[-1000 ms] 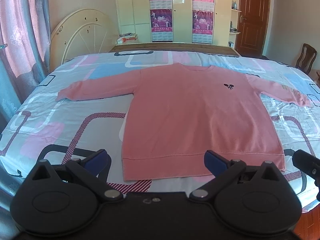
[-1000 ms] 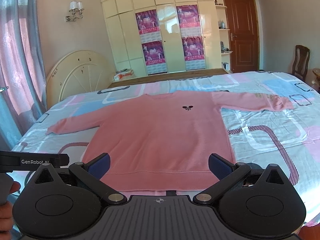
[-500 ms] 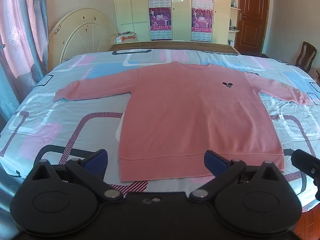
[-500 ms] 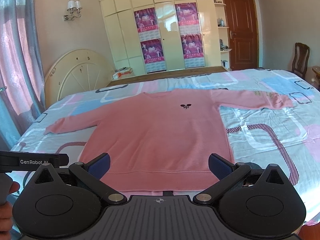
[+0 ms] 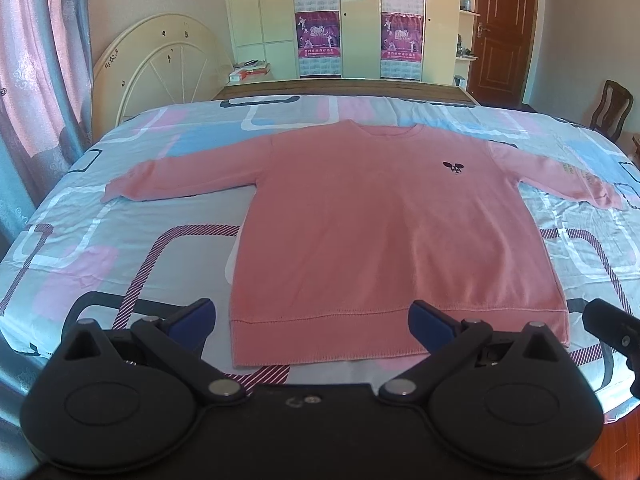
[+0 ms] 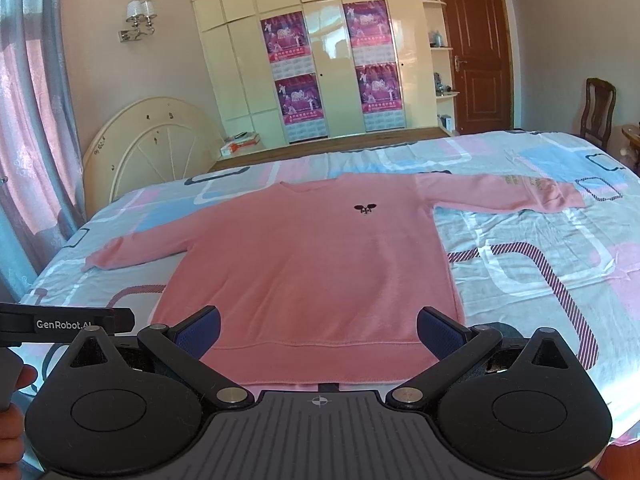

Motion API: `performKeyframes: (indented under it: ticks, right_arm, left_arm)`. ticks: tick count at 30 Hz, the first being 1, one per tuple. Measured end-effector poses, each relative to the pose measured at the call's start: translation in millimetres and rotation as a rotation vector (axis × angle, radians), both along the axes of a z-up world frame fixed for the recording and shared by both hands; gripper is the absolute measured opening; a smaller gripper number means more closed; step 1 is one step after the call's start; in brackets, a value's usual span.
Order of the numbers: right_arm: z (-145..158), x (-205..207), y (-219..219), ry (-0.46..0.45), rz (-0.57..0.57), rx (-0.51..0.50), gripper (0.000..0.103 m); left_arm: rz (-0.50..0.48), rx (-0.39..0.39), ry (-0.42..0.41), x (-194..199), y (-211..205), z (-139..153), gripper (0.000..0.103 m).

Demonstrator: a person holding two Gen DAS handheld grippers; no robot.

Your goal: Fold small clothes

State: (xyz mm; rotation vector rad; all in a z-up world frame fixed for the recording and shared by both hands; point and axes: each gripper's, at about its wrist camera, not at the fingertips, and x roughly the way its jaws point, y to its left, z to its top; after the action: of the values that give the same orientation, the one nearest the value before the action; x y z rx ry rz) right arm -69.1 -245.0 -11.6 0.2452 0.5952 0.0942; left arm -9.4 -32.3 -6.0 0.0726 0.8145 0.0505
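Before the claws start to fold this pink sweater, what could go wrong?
1. The pink sweater lies flat near the bed's front edge; a pull on its hem might drag it off the bedsheet.
2. Both sleeves are spread wide; the far right sleeve may be hard to reach.
3. The open left claw and open right claw could pinch the sheet along with the fabric.

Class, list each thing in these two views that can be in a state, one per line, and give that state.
Pink sweatshirt: unfolded, flat on the bed, front up, both sleeves spread out.
Left gripper: open, empty, at the hem.
Right gripper: open, empty, at the hem.
Brown door: shut.
Wardrobe doors: shut.
Wall lamp: cannot tell whether lit.
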Motion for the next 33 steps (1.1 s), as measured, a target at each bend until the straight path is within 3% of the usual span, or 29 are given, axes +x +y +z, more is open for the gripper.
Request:
performKeyframes:
  ticks: [33]
  right_arm:
    - [-9.0, 14.0, -0.9, 0.03, 0.004, 0.002, 0.103]
  left_arm:
    - [-0.002, 0.0, 0.035, 9.3, -2.1, -8.6, 0.102]
